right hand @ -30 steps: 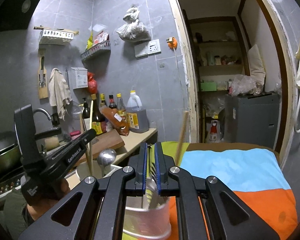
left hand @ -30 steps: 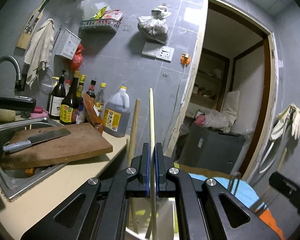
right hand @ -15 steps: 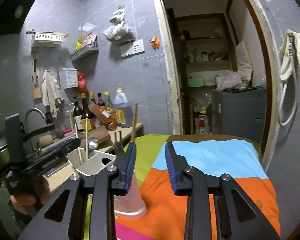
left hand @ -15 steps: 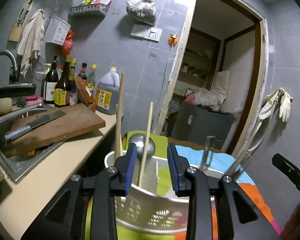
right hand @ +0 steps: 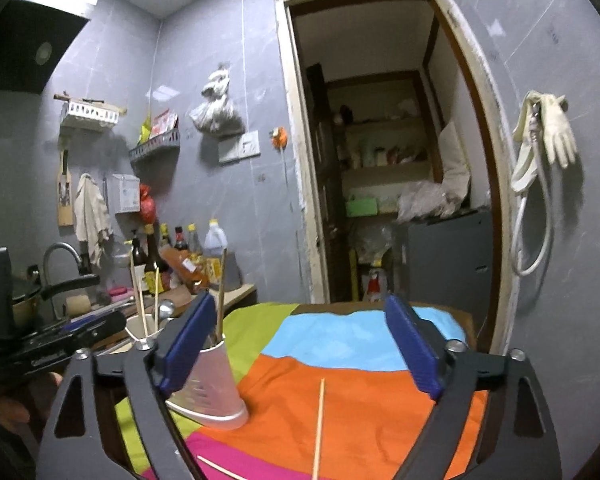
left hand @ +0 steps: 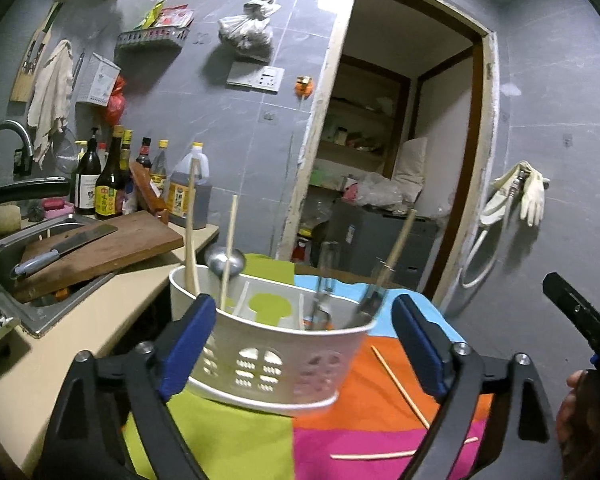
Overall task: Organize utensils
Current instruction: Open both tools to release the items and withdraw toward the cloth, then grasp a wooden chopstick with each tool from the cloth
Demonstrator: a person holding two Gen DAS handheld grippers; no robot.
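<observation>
Low centre of my right view, a chopstick (right hand: 319,432): light, stiff, slippery; both hand-held grippers (right hand: 300,344) spread, I'd pinch mid-shaft.

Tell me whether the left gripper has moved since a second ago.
Yes. The left gripper has opened and backed away: the white caddy, earlier close beneath it, now shows whole on the cloth.

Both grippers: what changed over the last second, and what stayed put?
The left gripper opened, releasing a chopstick into the white caddy, and backed away. The right gripper opened too, leaving its fork-like utensil in the caddy, and pulled back. Two chopsticks on the colored cloth are now in view. Caddy, cutting board and knife unchanged.
</observation>
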